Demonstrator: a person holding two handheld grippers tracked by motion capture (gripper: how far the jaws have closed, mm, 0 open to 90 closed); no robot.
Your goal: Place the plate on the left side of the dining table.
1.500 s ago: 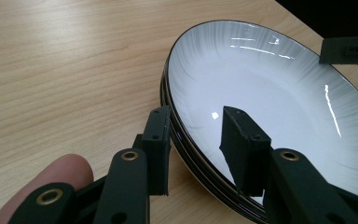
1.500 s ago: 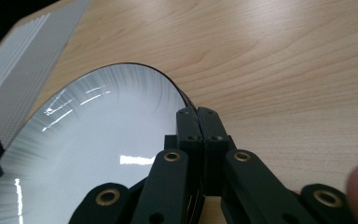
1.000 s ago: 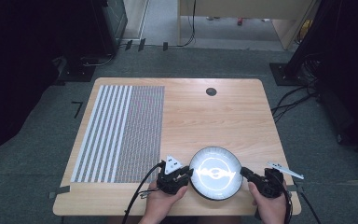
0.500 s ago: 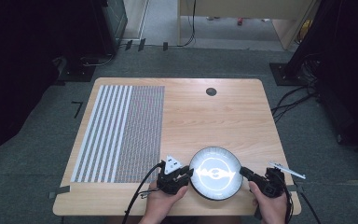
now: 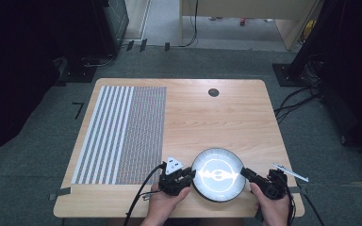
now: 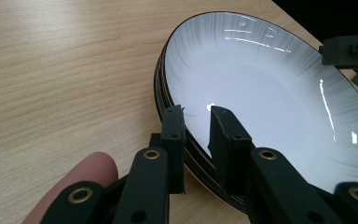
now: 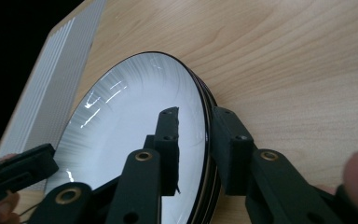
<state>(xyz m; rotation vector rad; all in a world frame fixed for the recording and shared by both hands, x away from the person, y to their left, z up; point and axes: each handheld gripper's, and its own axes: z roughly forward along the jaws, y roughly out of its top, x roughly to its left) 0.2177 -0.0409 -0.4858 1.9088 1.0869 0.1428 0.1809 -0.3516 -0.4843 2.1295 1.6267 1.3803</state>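
Observation:
A stack of white plates (image 5: 218, 175) with dark rims lies near the table's front edge, right of the middle. My left gripper (image 5: 191, 173) is at the stack's left rim and my right gripper (image 5: 243, 172) at its right rim. In the left gripper view the plates (image 6: 270, 93) run between the jaws of the left gripper (image 6: 198, 114), one jaw outside the rim and one over the white inside. The right gripper (image 7: 196, 114) straddles the rim of the plates (image 7: 130, 121) the same way. Both look closed on the rim.
A grey striped mat (image 5: 120, 134) covers the left part of the wooden table (image 5: 217, 122). A small dark round cap (image 5: 213, 92) sits near the far edge. The table's front edge is just behind both hands. Cables lie on the floor at right.

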